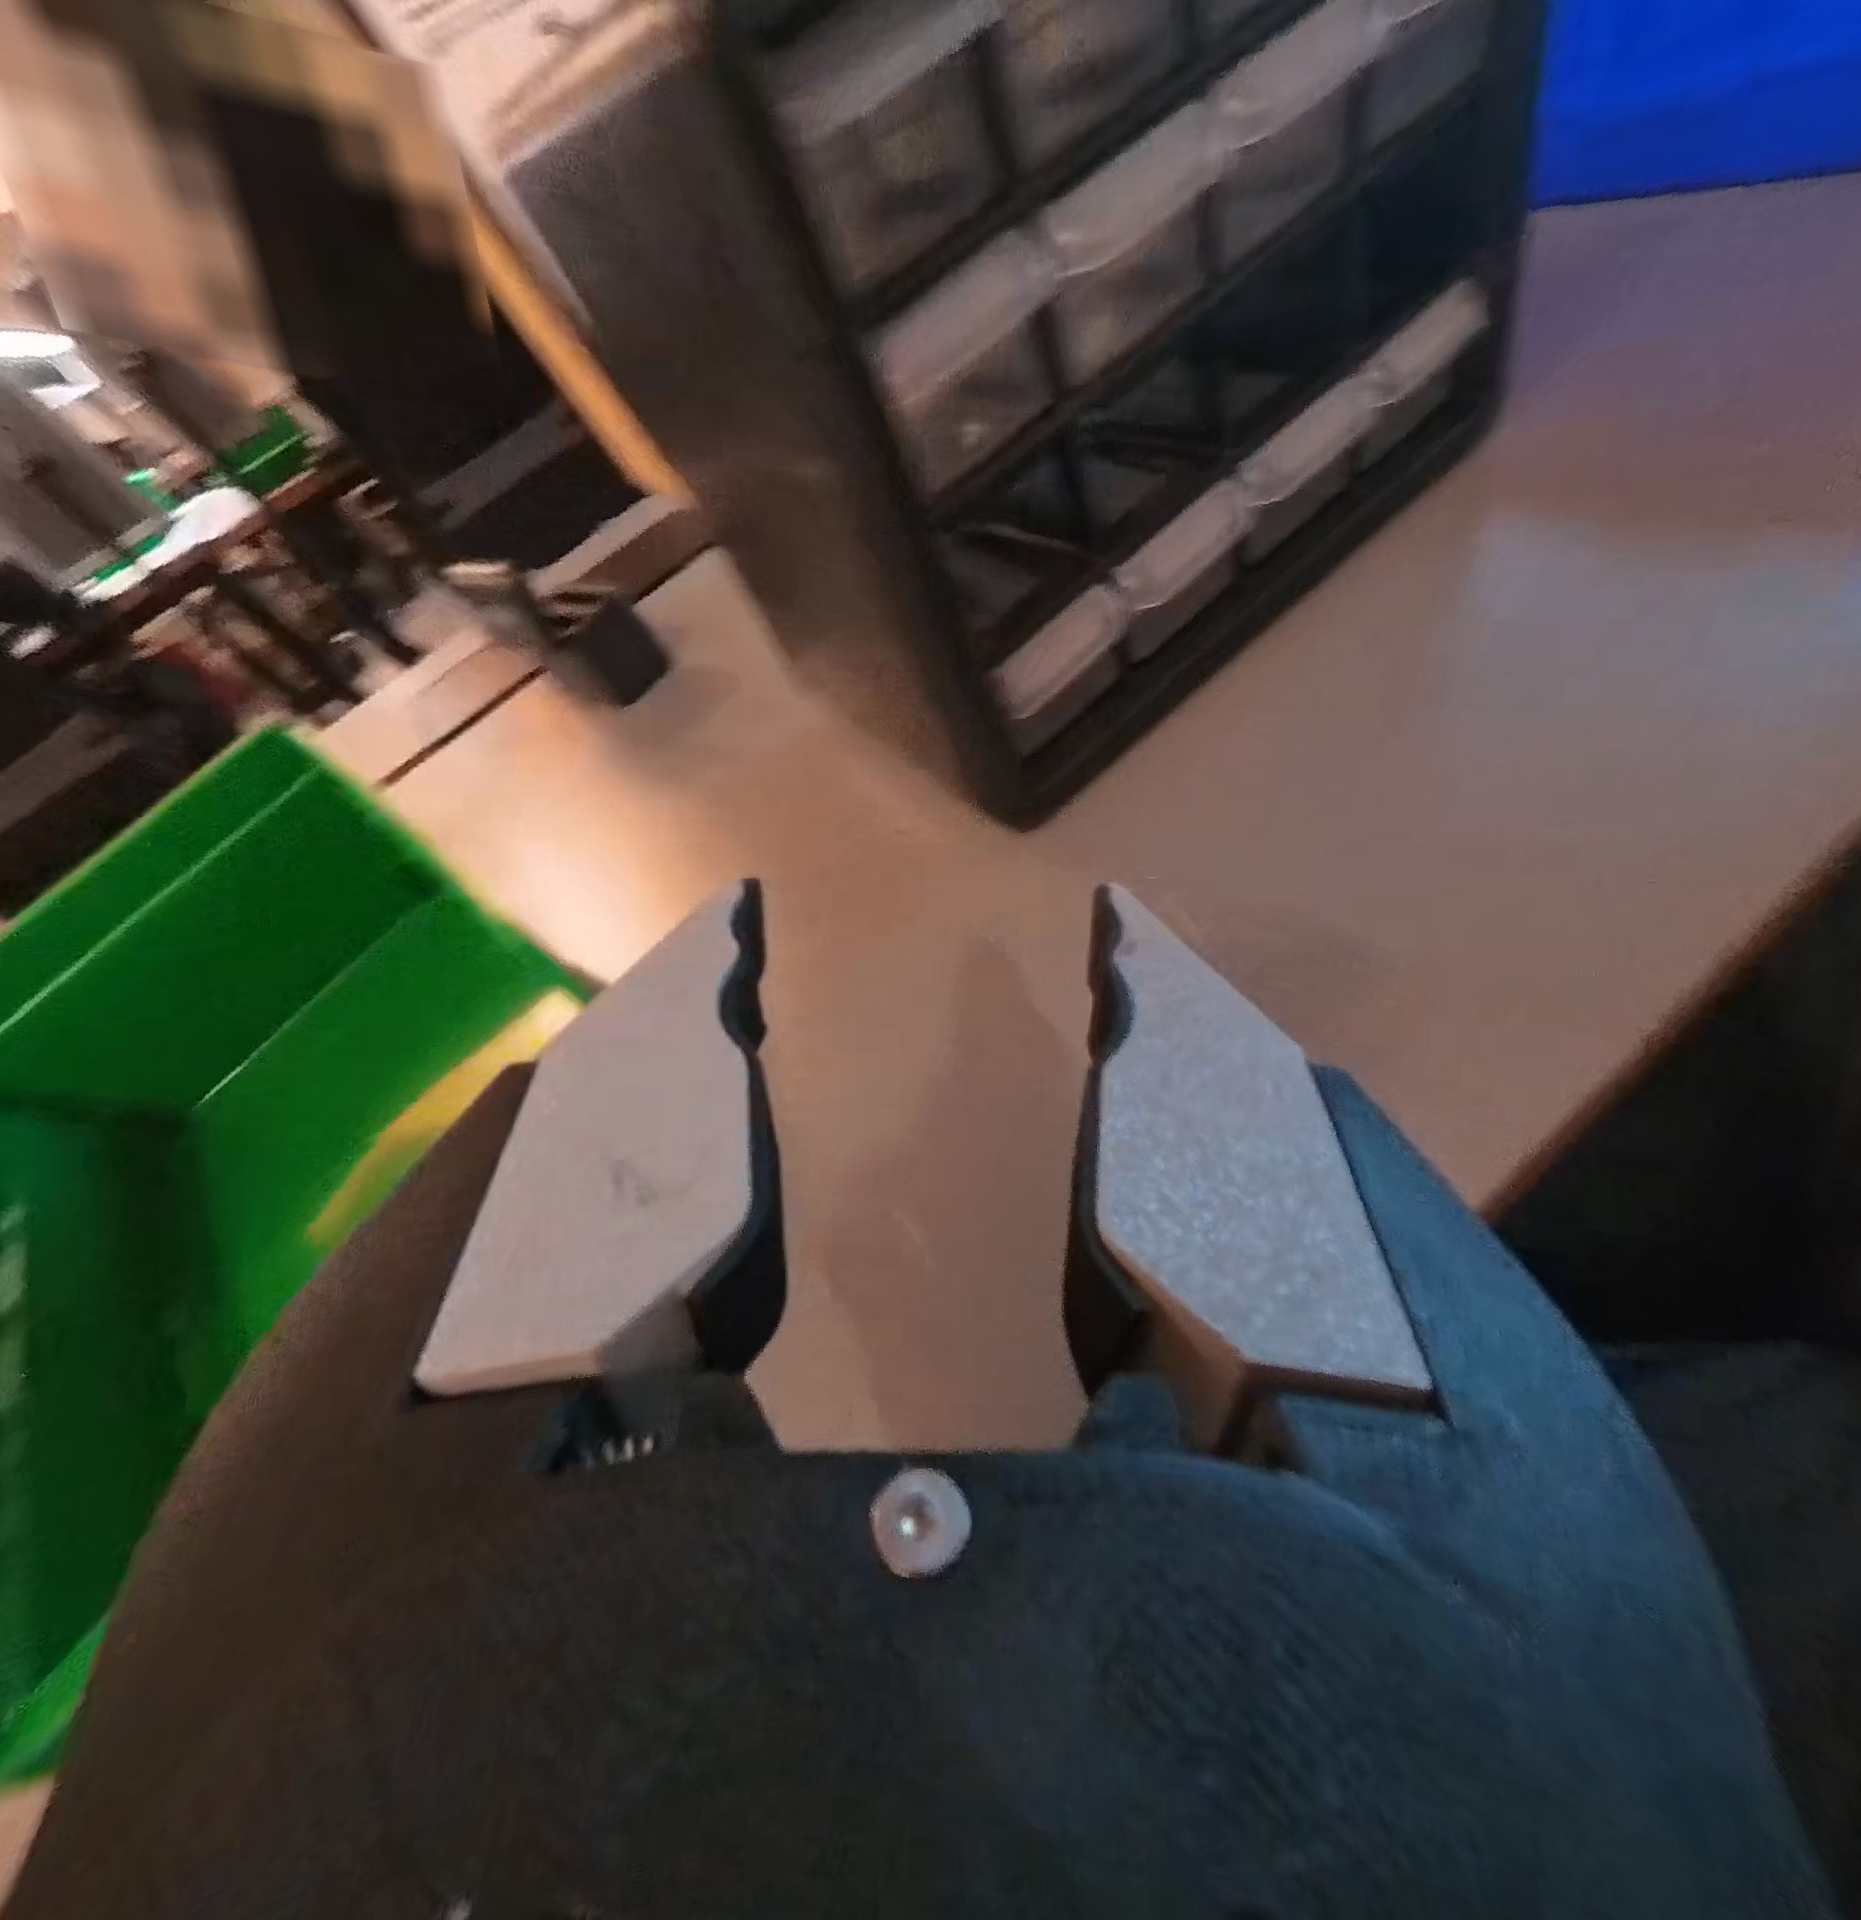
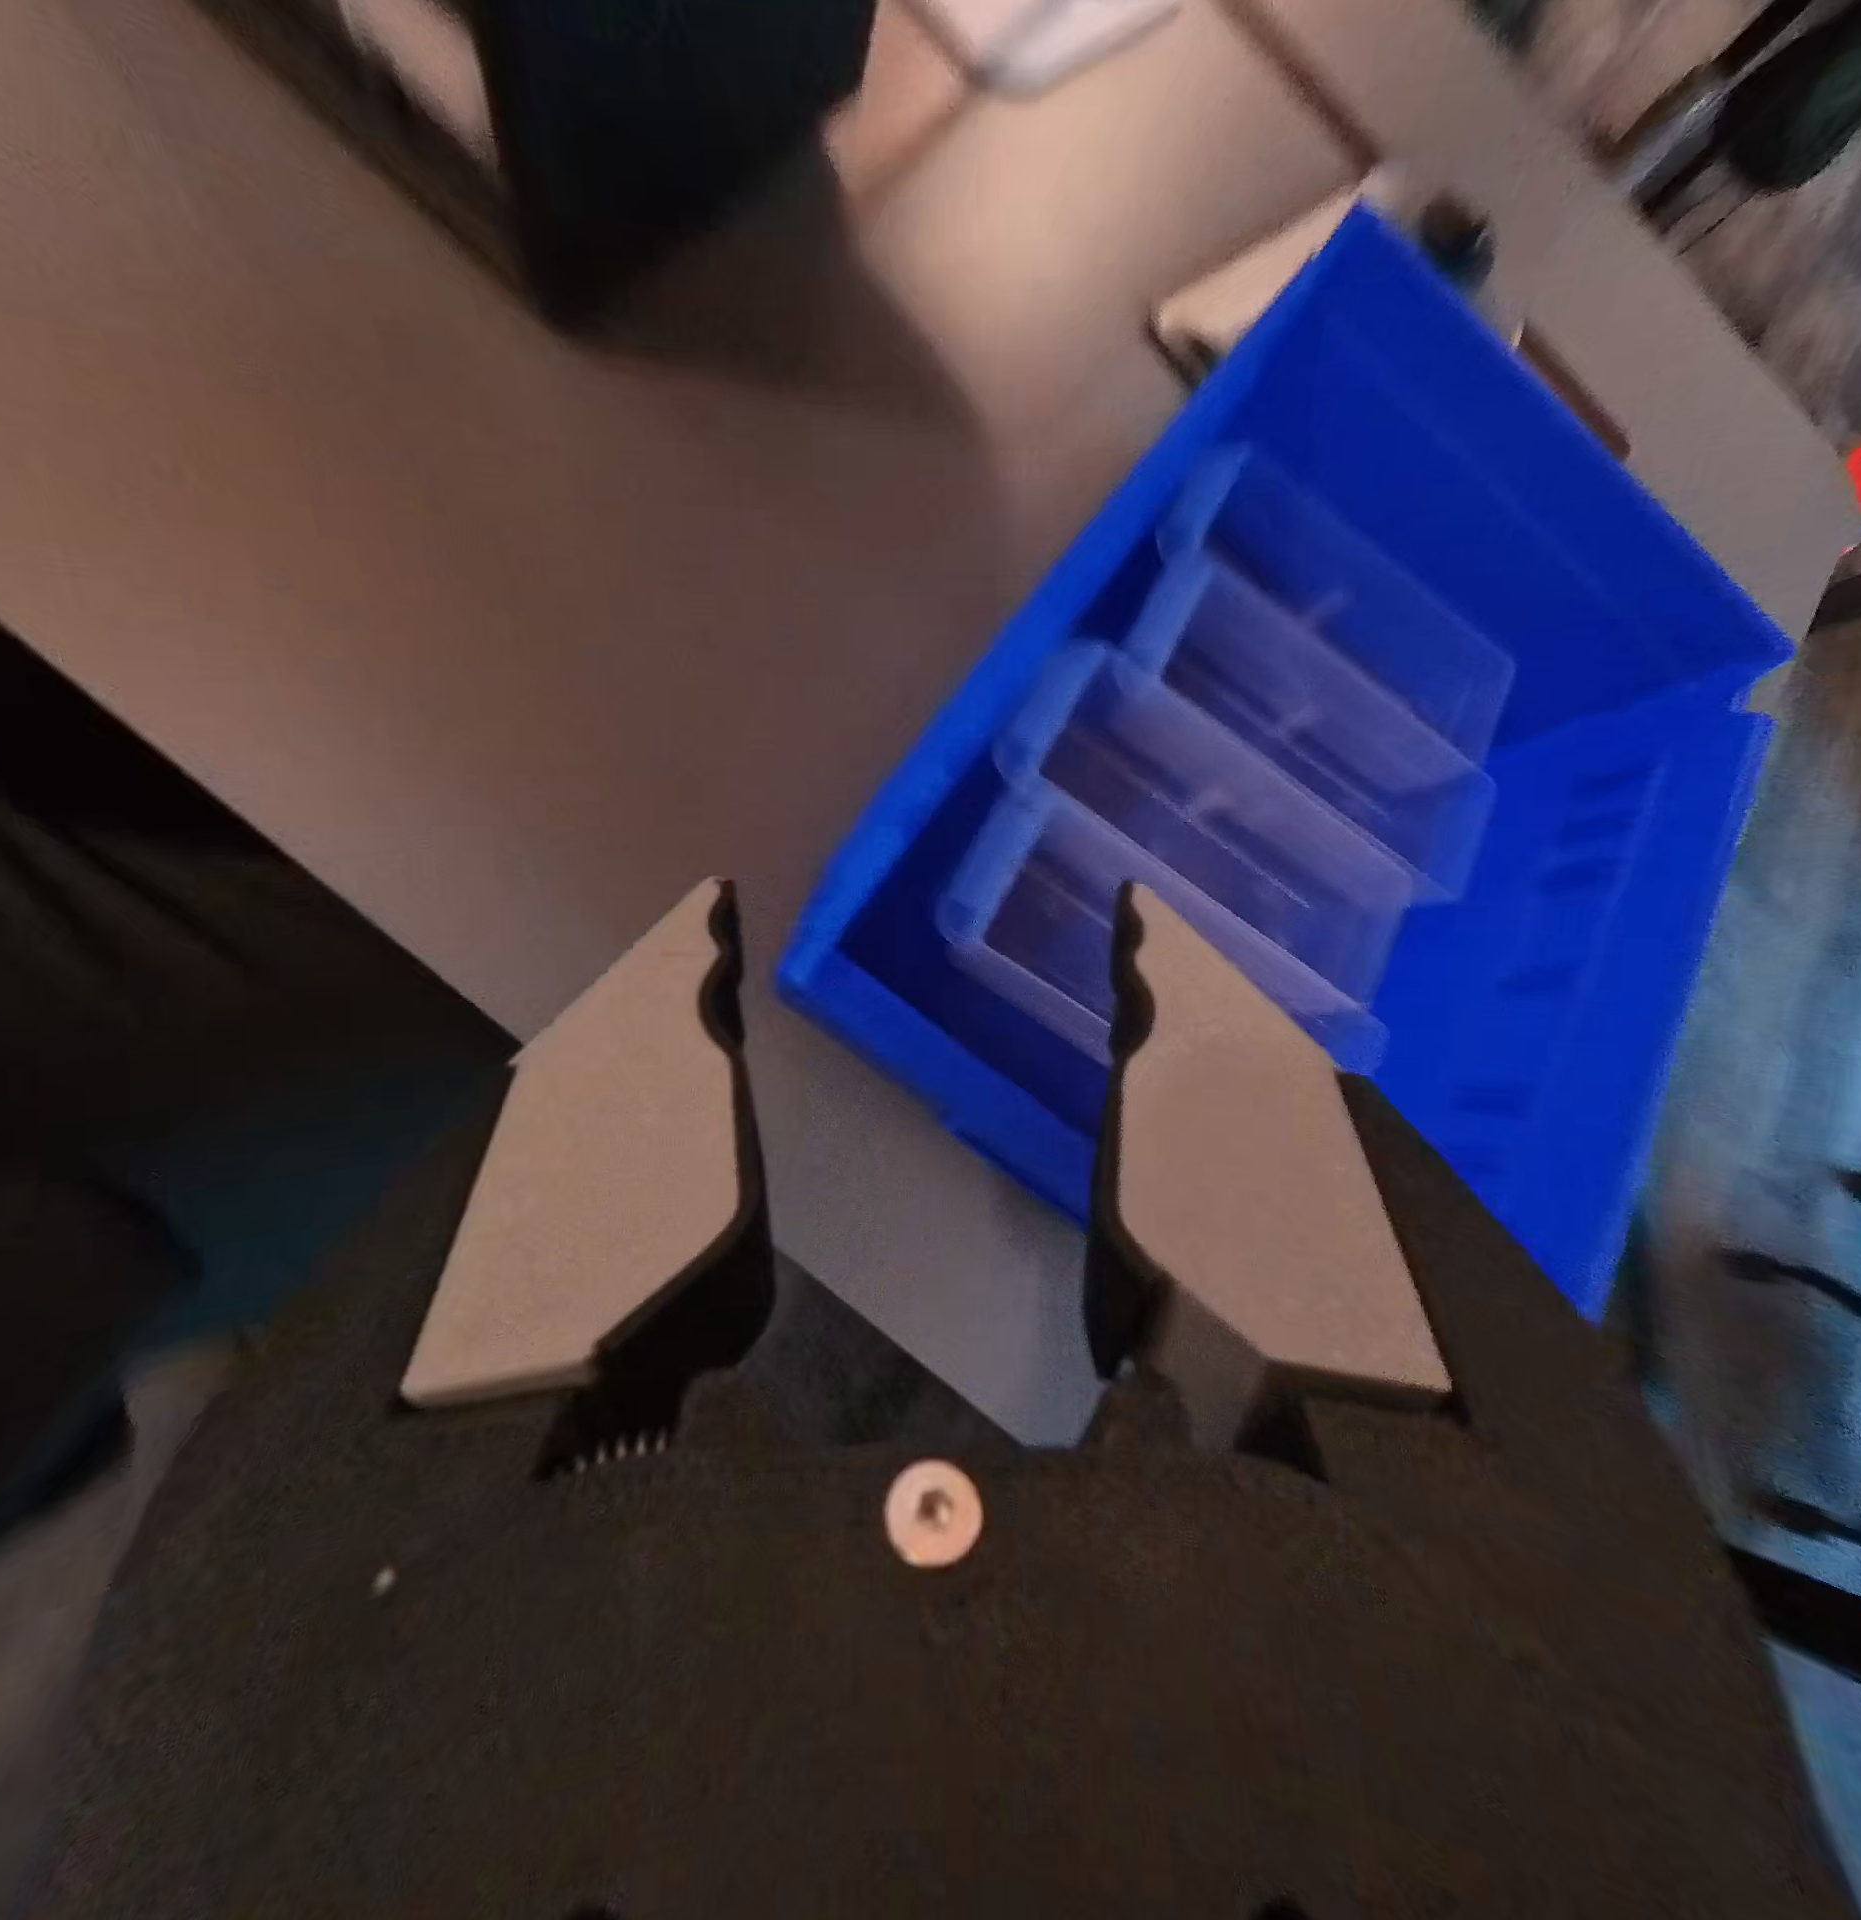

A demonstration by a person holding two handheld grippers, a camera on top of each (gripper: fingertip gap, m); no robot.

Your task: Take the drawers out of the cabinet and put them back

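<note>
On the table, drawer cabinet, left tool agape, right tool agape, labels blurred.

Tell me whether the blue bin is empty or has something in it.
Not empty. The blue bin holds three clear plastic drawers lying side by side; the drawers themselves look empty, though blur limits certainty.

Your right gripper is held above the pale table, its two fingers spread apart with nothing between them. Just beyond the fingertips stands a blue bin, set at an angle to your view. Inside it lie three clear drawers, side by side, open tops facing up. Your right-hand fingertip overlaps the nearest drawer in the picture; whether it touches cannot be told. The whole scene is motion-blurred.
</note>
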